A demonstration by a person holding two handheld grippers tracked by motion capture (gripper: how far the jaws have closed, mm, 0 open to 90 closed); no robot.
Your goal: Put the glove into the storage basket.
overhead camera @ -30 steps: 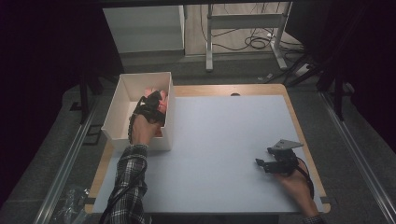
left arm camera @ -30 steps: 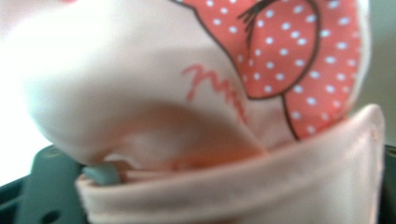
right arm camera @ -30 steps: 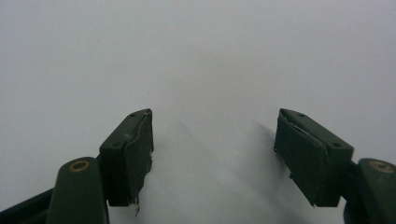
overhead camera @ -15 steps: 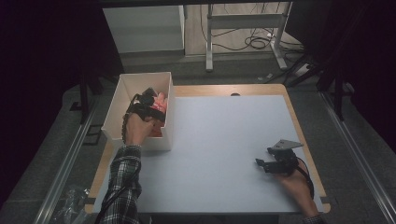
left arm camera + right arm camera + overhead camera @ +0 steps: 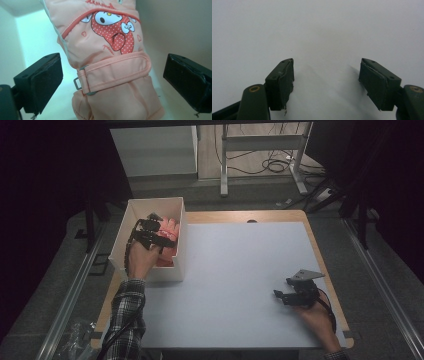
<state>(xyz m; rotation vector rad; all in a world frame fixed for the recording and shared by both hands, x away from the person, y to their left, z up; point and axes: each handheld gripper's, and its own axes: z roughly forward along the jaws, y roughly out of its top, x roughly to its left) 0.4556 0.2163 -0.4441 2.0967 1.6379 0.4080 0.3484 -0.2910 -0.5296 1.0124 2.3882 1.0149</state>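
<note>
Inside the white box (image 5: 150, 270) at the table's (image 5: 240, 270) far-left corner lies a peach glove (image 5: 110, 62); the left gripper (image 5: 152, 232) reaches into the box, jaws spread wide on either side of the glove's strapped cuff, not touching it. Well right of the box, the right gripper (image 5: 282, 295) rests near the table's near-right edge, jaws parted around nothing.

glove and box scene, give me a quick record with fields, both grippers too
glove: peach-pink glove with a cartoon print and a strap across the cuff, lying inside the box
box: white open-topped box at the table's far left corner
table: white top with a wooden edge
left gripper: inside the box, jaws open on either side of the glove's strap, not touching it
right gripper: low over the table at near right, jaws open, nothing between them
</note>
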